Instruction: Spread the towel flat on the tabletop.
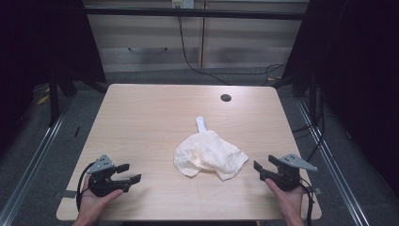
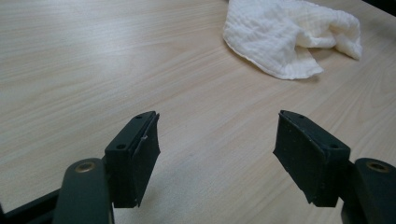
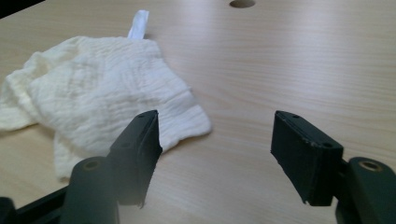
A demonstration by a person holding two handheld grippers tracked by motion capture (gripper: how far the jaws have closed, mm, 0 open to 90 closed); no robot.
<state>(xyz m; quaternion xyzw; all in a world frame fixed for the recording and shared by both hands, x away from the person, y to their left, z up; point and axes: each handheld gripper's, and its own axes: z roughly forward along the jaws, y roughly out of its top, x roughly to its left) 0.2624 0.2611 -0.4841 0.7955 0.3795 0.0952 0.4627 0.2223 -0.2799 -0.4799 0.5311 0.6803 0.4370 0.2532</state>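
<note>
A crumpled white cloth (image 1: 209,154) lies near the middle of the wooden table (image 1: 155,113), with a narrow white tab sticking out toward the far side. My left gripper (image 1: 129,173) rests at the front left, held in a hand, its jaws open and pointing toward the cloth (image 2: 289,37). At the front right my right gripper (image 1: 261,170) is open too, a short way from the cloth's right edge (image 3: 102,102). Nothing sits between either pair of jaws (image 2: 217,154) (image 3: 215,149).
A round dark hole (image 1: 226,98) is set in the tabletop near the far right (image 3: 242,3). Black cables trail on the floor behind the table. Dark curtains and metal rails flank both sides.
</note>
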